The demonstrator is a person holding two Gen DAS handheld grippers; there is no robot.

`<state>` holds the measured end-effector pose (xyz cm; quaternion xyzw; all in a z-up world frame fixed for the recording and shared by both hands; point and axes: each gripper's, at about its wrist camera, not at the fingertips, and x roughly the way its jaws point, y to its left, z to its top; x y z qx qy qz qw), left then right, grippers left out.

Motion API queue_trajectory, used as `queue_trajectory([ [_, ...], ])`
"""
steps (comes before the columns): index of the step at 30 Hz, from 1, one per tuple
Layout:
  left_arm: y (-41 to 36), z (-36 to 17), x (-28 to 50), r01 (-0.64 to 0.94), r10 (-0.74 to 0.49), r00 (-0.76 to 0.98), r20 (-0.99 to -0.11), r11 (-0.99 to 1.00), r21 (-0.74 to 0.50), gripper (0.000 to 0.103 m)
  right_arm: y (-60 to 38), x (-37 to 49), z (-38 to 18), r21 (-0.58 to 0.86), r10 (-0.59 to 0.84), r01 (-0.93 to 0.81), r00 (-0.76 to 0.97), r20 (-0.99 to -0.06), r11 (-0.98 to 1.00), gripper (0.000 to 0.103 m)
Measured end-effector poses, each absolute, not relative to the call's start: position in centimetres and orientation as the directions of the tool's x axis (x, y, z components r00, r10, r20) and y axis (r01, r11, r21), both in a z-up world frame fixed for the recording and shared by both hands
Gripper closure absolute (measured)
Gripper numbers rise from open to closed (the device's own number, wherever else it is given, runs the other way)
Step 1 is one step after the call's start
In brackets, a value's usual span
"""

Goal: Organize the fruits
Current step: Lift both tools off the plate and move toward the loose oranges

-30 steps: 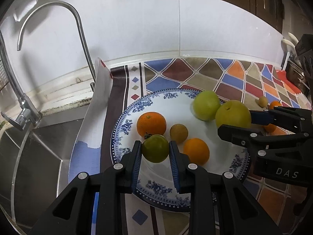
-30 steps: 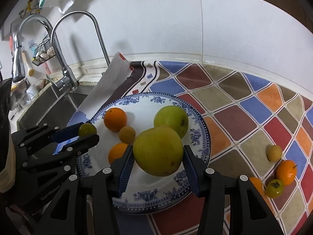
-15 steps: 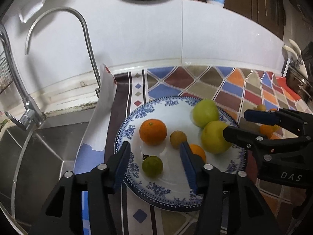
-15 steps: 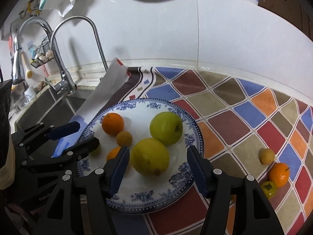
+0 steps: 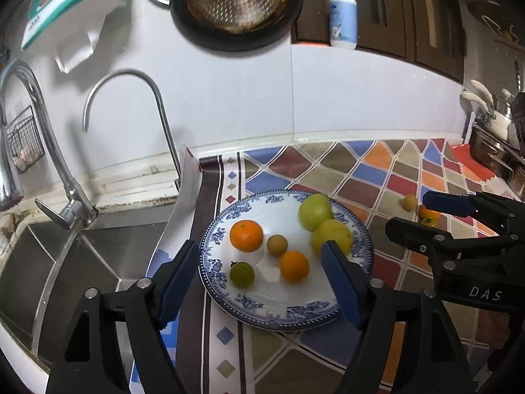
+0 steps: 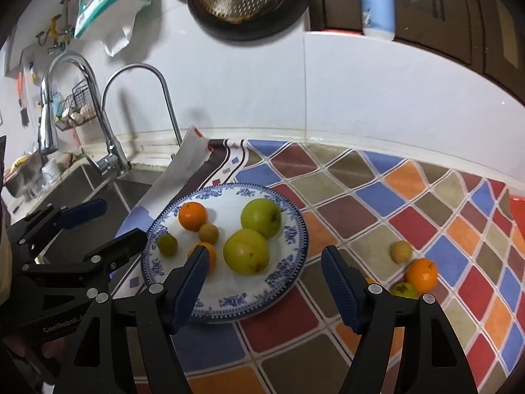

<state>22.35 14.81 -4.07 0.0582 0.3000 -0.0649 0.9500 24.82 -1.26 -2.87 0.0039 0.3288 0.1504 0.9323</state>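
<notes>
A kitchen table covered in a bright diamond-patterned cloth, seen from two hand-held claws that hang side by side above a blue-and-white plate (image 6: pixel 297 229).

Six fruits now lie on the plate. A second ago the left claw (image 5: pixel 261 282) was clamped on a small green citrus (image 5: pixel 242 274), and the right claw (image 6: pixel 264 287) was clamped on a large yellow-green fruit (image 6: pixel 246 251). Both have since been let go. The green citrus rests near the plate's left rim, and the yellow-green fruit sits toward the right, touching a similar green fruit (image 6: pixel 261 217) behind it. Both claws have lifted up and away from the plate, their jaws are opening, and nothing is between them; the fruits seen through the gaps lie well below.

Also on the plate are a larger orange (image 5: pixel 246 235), a smaller orange (image 5: pixel 294 266) and a small brownish-yellow fruit (image 5: pixel 277 245) between them.

Three fruits are left on the cloth to the right, well apart from the plate: a small tan fruit (image 6: pixel 401 251), an orange (image 6: pixel 421 274) just beside it, and a small green citrus (image 6: pixel 404 290) partly hidden behind the right claw's finger.

To the left are a steel sink (image 5: pixel 65 262) and a curved tap (image 5: pixel 157 105).

The release looks complete, so two more fruits are gathered. The task seems about two thirds done, with the right-hand trio likely next.
</notes>
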Motion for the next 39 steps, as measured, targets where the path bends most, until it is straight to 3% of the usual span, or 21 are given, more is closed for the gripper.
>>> queue_trajectory([
  [16, 10.9, -1.0, 17.6, 0.191, -0.120, 0.862, -0.492, 0.977, 0.097, 0.022, -5.6, 19.9, -0.2, 0.097, 0.240, -0.224, 0.804, -0.543, 0.970, 0.029],
  [39, 1.2, -2.5, 17.9, 0.228, -0.148, 0.848, -0.508, 0.969, 0.099, 0.022, -15.0, 19.0, -0.7, 0.066, 0.195, -0.189, 0.829, -0.523, 0.980, 0.029],
])
